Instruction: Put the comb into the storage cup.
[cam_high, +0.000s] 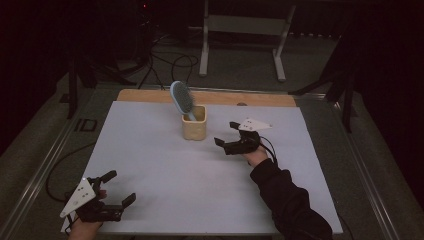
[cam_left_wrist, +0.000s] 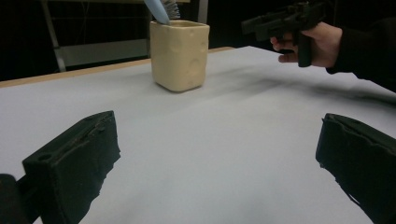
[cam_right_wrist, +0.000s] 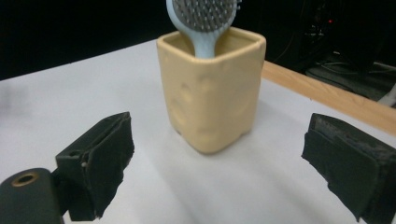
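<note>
A cream square cup (cam_high: 194, 125) stands upright near the back middle of the white sheet, with a light blue hairbrush (cam_high: 182, 98) standing in it, bristle head up. My right gripper (cam_high: 226, 134) is open just to the right of the cup, jaws pointing at it, nothing between them. In the right gripper view the cup (cam_right_wrist: 212, 95) is close ahead between the jaws, with the hairbrush (cam_right_wrist: 203, 18) rising from it. My left gripper (cam_high: 120, 187) is open at the front left corner, far from the cup (cam_left_wrist: 179, 53).
The white sheet (cam_high: 150, 165) covers a wooden table (cam_high: 150, 95) whose bare edge shows at the back. A metal stand (cam_high: 245, 35) and cables lie on the floor beyond. The right forearm in a dark sleeve (cam_high: 290, 200) crosses the sheet's front right.
</note>
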